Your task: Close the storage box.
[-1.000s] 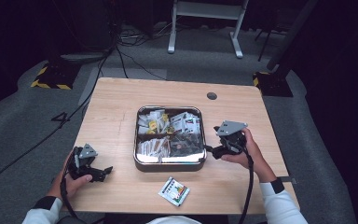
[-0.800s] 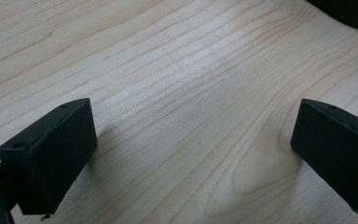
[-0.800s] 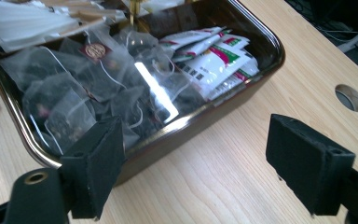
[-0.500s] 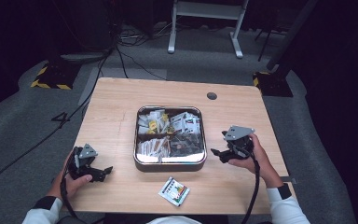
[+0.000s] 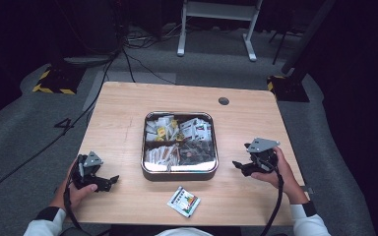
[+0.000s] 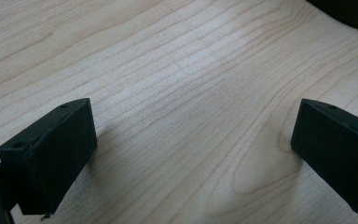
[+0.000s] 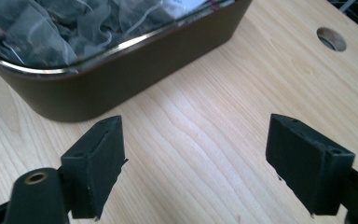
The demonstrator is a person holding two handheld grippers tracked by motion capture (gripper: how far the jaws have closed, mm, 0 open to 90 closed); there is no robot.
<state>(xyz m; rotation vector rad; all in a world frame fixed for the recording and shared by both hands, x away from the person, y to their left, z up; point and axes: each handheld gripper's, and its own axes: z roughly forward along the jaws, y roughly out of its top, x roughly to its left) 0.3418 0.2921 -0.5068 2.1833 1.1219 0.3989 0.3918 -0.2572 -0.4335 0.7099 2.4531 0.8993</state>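
Packet out on table before tin, other sachets inside; left gripper and right gripper both agape, empty, low over wood.

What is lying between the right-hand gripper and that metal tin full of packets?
Nothing visible. The right gripper sits just beside the tin, jaws open, with bare table between them. The loose packet lies nearer the person, off that line.
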